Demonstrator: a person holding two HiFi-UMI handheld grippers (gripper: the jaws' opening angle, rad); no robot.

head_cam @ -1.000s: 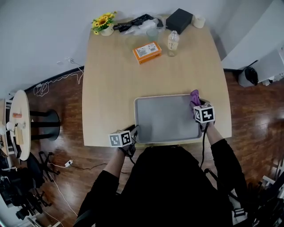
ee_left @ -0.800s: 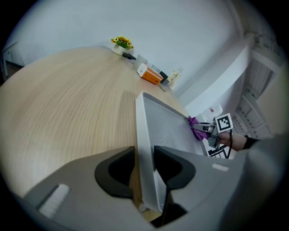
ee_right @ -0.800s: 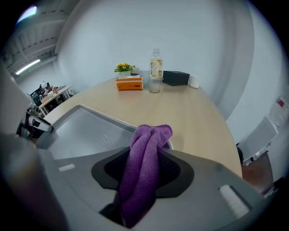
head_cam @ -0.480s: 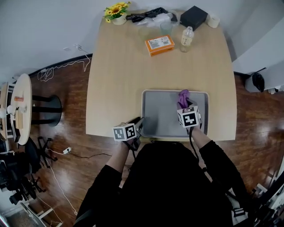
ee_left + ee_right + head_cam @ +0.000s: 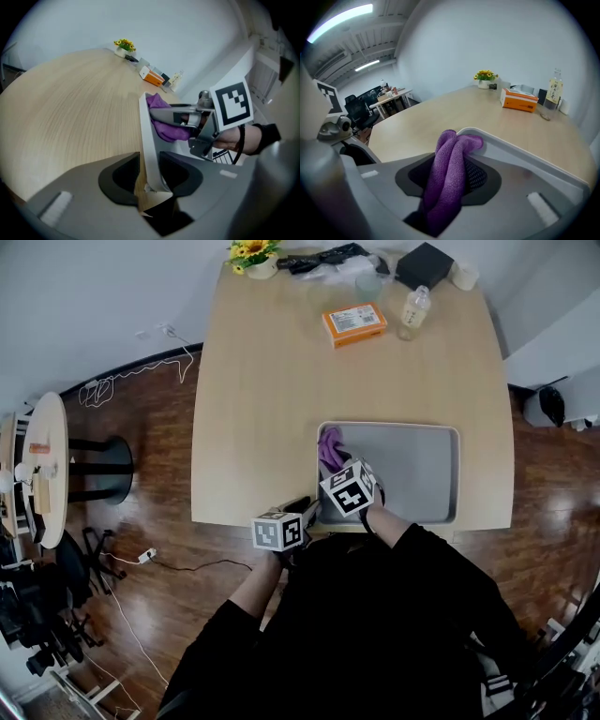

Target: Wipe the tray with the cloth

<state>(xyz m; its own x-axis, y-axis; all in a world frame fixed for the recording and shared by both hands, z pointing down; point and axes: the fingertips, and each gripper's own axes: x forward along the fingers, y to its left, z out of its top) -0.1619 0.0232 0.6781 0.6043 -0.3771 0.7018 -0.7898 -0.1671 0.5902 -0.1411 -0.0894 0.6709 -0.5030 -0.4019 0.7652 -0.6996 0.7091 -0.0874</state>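
- While my left tongs are closed on the near left corner of the tray, the thin grey rim stands upright between their two sides, and they press on it from both sides.
- My right tongs are clamped on the purple cloth. In the right gripper view the cloth fills the gap as a thick folded bundle.
- The free end of the cloth lies inside the tray at its left end, and it touches the left rim.
- The tray is flat on the wooden surface, close to the near edge, with its long side along that edge.
- My two tongs are near each other, both at the left end of the tray.
- At the far end of the surface, well apart from the tray, there are an orange box, a bottle, a black box and some yellow flowers.
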